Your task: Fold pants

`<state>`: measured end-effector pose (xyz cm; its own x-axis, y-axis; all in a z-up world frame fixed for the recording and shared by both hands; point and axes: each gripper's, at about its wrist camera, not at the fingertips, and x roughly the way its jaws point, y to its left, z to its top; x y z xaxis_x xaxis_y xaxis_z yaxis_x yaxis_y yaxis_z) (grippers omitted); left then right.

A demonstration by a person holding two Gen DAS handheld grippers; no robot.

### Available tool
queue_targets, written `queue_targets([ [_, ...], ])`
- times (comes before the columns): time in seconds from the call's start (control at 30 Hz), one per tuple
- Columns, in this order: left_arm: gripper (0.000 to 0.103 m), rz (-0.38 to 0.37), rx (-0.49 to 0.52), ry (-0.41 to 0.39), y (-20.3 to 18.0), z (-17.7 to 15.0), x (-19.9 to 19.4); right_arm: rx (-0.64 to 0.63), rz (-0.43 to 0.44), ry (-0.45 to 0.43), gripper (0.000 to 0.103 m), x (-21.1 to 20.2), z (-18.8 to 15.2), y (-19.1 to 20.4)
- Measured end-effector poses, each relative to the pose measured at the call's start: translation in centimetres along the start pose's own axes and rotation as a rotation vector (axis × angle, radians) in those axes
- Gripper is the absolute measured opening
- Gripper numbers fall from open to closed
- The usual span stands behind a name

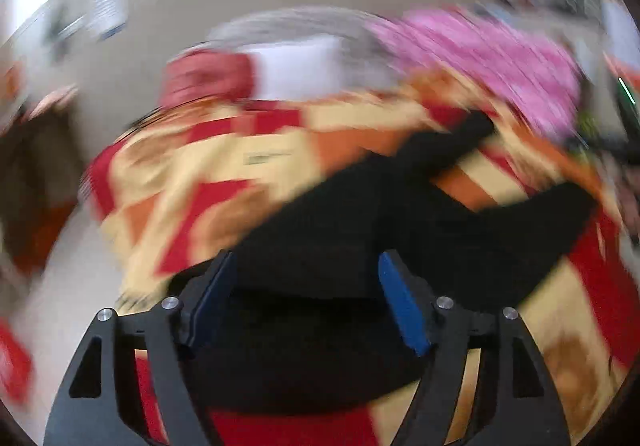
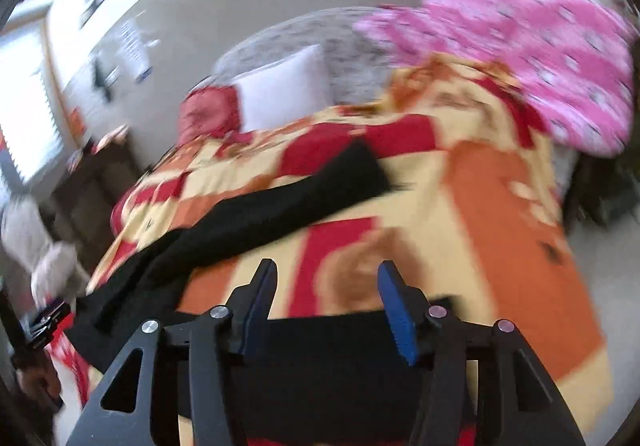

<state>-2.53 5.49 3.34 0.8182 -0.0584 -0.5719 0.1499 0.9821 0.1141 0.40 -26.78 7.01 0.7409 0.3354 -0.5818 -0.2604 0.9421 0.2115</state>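
Note:
Black pants (image 1: 360, 230) lie spread on a bed with a red, yellow and orange bedspread (image 1: 192, 166); their two legs reach toward the upper right. My left gripper (image 1: 308, 256) hovers over the waist end, open, its blue pads wide apart and pressing on nothing. In the right wrist view one pant leg (image 2: 256, 214) runs diagonally across the bedspread (image 2: 500, 230), and more black fabric lies under the fingers. My right gripper (image 2: 328, 266) is open and empty above the cloth. Both views are blurred.
A pink patterned blanket (image 2: 540, 58) is heaped at the far right of the bed. A white pillow (image 2: 284, 86) and a red pillow (image 2: 208, 114) lean against a grey headboard (image 2: 352, 42). Pale floor (image 1: 60, 286) lies to the left of the bed.

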Motion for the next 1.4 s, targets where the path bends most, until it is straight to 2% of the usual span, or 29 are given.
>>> queue_targets([
  [0.07, 0.073, -0.042, 0.069, 0.058, -1.1, 0.4, 1.9, -0.040, 0.012, 0.021, 0.054, 3.0, -0.9, 2.4],
  [0.17, 0.073, 0.003, 0.133, 0.182, -1.6, 0.8, 5.4, -0.080, -0.007, 0.079, 0.054, 6.2, -3.6, 4.5],
  [0.23, 0.042, 0.008, 0.110, 0.222, -0.7, 1.2, 6.5, -0.069, -0.013, 0.165, 0.053, 8.2, -4.5, 4.5],
  [0.27, 0.014, 0.009, 0.085, 0.244, -0.2, 1.7, 6.5, -0.064, -0.008, 0.149, 0.054, 8.0, -4.4, 4.3],
  [0.3, 0.010, 0.004, 0.063, 0.244, 0.2, 2.1, 6.3, -0.043, 0.006, 0.135, 0.056, 7.4, -4.6, 3.9],
  [0.37, 0.010, 0.018, -0.017, 0.190, 2.3, 3.7, 4.7, 0.009, 0.044, 0.140, 0.056, 7.4, -4.6, 3.0],
  [0.4, 0.010, 0.058, -0.061, 0.160, 3.8, 4.9, 4.3, 0.027, 0.058, 0.135, 0.056, 7.4, -5.0, 2.8],
  [0.43, 0.014, 0.161, -0.142, 0.111, 6.5, 6.4, 4.2, 0.053, 0.078, 0.130, 0.056, 7.3, -5.2, 2.4],
  [0.47, 0.024, 0.237, -0.185, 0.092, 7.8, 6.8, 4.2, 0.072, 0.094, 0.129, 0.056, 7.3, -5.1, 2.1],
  [0.5, 0.036, 0.391, -0.266, 0.098, 10.6, 7.3, 5.0, 0.085, 0.103, 0.126, 0.056, 7.4, -5.2, 1.9],
  [0.53, 0.039, 0.438, -0.324, 0.114, 12.1, 7.2, 5.4, 0.091, 0.107, 0.125, 0.056, 7.2, -5.3, 1.8],
  [0.57, 0.040, 0.437, -0.394, 0.127, 13.3, 6.9, 5.7, 0.092, 0.108, 0.125, 0.056, 7.2, -5.2, 1.8],
  [0.6, 0.040, 0.379, -0.477, 0.126, 14.2, 6.5, 5.7, 0.090, 0.107, 0.124, 0.056, 7.2, -5.2, 1.9],
  [0.63, 0.042, 0.328, -0.518, 0.111, 14.0, 6.1, 5.4, 0.088, 0.106, 0.124, 0.056, 7.2, -5.2, 1.9],
  [0.67, 0.047, 0.299, -0.524, 0.092, 13.3, 5.8, 5.1, 0.088, 0.106, 0.125, 0.056, 7.2, -5.2, 1.9],
  [0.7, 0.057, 0.257, -0.520, 0.069, 11.6, 5.4, 4.8, 0.092, 0.108, 0.126, 0.056, 7.3, -5.2, 1.8],
  [0.73, 0.061, 0.219, -0.526, 0.058, 10.4, 5.2, 4.7, 0.103, 0.113, 0.125, 0.056, 7.2, -5.1, 1.6],
  [0.83, 0.070, 0.032, -0.561, 0.028, 6.1, 3.8, 5.3, 0.196, 0.109, 0.141, 0.056, 7.0, -3.7, 0.1],
  [0.87, 0.073, 0.008, -0.563, 0.026, 5.3, 3.7, 6.0, 0.238, 0.106, 0.145, 0.059, 7.0, -2.7, -0.7],
  [0.93, 0.074, -0.012, -0.550, 0.028, 3.6, 3.2, 7.0, 0.338, 0.099, 0.163, 0.068, 7.8, 0.0, -3.0],
  [1.0, 0.074, 0.020, -0.535, 0.033, 2.9, 3.0, 8.3, 0.402, 0.067, 0.144, 0.068, 9.0, 2.4, -5.5],
  [1.03, 0.074, 0.025, -0.550, 0.068, 3.1, 3.0, 9.1, 0.430, 0.067, 0.133, 0.068, 9.5, 3.2, -6.6],
  [1.07, 0.074, 0.010, -0.582, 0.087, 3.6, 2.8, 9.3, 0.470, 0.080, 0.134, 0.068, 10.4, 3.8, -7.8],
  [1.13, 0.074, -0.033, -0.669, 0.057, 4.6, 1.9, 8.9, 0.600, 0.172, 0.200, 0.068, 13.4, 4.4, -10.7],
  [1.2, 0.074, -0.044, -0.681, 0.050, 4.3, 1.4, 8.8, 0.723, 0.227, 0.244, 0.066, 15.8, 4.1, -12.6],
  [1.23, 0.074, -0.040, -0.676, 0.056, 4.2, 1.5, 8.9, 0.760, 0.241, 0.230, 0.059, 16.6, 4.1, -13.2],
  [1.3, 0.074, -0.033, -0.666, 0.064, 3.9, 1.4, 9.0, 0.751, 0.244, 0.216, 0.059, 17.8, 4.8, -13.2],
  [1.4, 0.074, -0.031, -0.664, 0.066, 3.8, 1.1, 8.8, 0.690, 0.201, 0.206, 0.059, 19.2, 5.8, -12.5],
])
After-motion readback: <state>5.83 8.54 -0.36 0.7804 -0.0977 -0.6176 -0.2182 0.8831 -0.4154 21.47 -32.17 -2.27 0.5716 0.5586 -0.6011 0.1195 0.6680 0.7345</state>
